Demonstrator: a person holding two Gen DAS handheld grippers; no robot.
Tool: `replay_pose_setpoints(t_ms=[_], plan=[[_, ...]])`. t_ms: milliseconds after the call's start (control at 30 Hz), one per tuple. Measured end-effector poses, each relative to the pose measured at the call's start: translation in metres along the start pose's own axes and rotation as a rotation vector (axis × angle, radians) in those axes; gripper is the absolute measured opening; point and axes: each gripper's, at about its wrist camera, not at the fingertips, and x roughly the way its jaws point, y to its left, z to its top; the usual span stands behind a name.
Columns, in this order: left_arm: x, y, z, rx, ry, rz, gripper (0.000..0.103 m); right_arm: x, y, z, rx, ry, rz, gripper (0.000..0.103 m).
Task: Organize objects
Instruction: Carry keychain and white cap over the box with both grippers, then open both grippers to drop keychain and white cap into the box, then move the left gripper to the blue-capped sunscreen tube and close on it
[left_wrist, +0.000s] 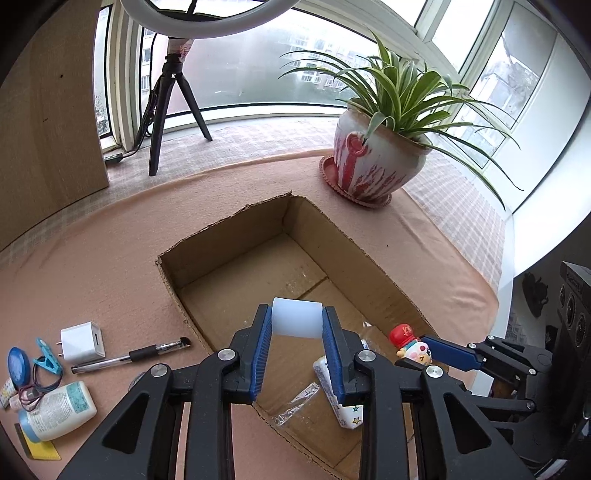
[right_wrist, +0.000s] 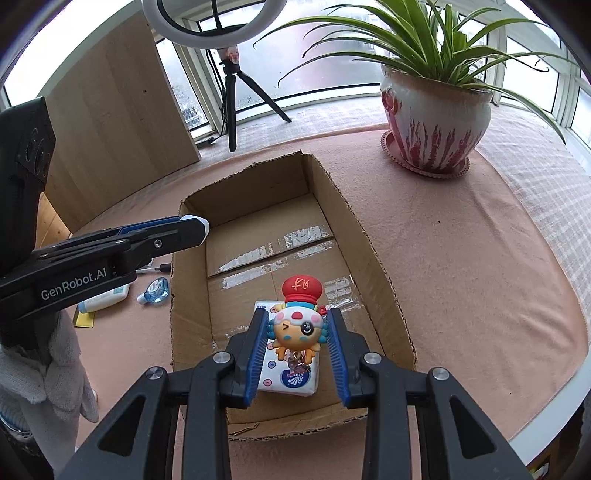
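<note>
Cardboard box (left_wrist: 177, 266) is lying open beneath both grippers. Left gripper (left_wrist: 295, 325) is clamping a white cylinder (left_wrist: 295, 317), its axis crosswise, above the box floor at twelve o'clock. Right gripper (right_wrist: 299, 332) is pinching a figurine (right_wrist: 297, 321) over a tissue pack (right_wrist: 291, 380).

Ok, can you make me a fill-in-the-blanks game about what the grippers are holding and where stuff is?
1. The left hand-held gripper holds a white ____.
2. The toy in the right hand-held gripper wears a ____ hat.
3. Both grippers hang over a cardboard ____.
4. The pen lies on the cloth beside a white ____.

Missing words: cylinder; red; box; charger
</note>
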Motion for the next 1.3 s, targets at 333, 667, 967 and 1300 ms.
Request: replay_pose_setpoints(t_ms=[333,667,967,1300], plan=[[-0.026,0.03,-0.002,-0.052,-0.058,0.066,0.08,-0.004,0.012,-0.001,-0.055,-0.026,-0.035,0.07],[-0.058,0.115,-0.036,-0.174,-0.042,0.164,0.079,-0.008,0.028,-0.001,-0.029,-0.02,0.037,0.07],[-0.071,0.21,-0.067,-0.325,0.03,0.254,0.079,0.003,0.054,-0.003,-0.045,0.011,0.068,0.07],[-0.056,0.287,-0.079,-0.455,0.118,0.276,0.046,0.009,0.076,-0.006,-0.065,0.022,0.083,0.07]])
